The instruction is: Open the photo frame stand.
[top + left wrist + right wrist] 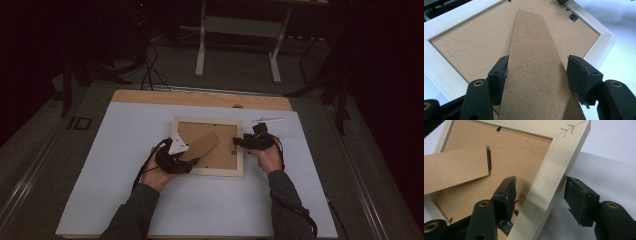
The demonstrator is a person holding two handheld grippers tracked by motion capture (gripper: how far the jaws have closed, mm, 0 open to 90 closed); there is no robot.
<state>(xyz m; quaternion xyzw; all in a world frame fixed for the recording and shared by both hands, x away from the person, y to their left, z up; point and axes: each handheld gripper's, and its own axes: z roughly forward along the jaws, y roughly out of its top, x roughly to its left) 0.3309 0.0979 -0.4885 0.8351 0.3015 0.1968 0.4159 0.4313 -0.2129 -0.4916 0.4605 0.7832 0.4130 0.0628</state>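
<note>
The left gripper (pixel 192 162) sits over the lower left part of the picture frame (pixel 208 171), which lies back-side up near the middle of the white table (pixel 125 200). In the left gripper view its 2 jaws straddle the cardboard stand (pixel 536 75), the left pad touching the strip's edge and the right pad standing slightly off it, so I cannot tell whether it truly clamps the strip. The stand is a long brown tapering strip, slanting across the frame's brown backing board (pixel 474 47).

To the right, the right gripper (pixel 239 142) reaches in at the frame's right side. In the right gripper view its jaws stand released on both sides of the pale wooden rail (pixel 549 190), with clear gaps. That rail is light, with a mitred corner, and small black clips (pixel 489 160) sit on the backing.
</note>
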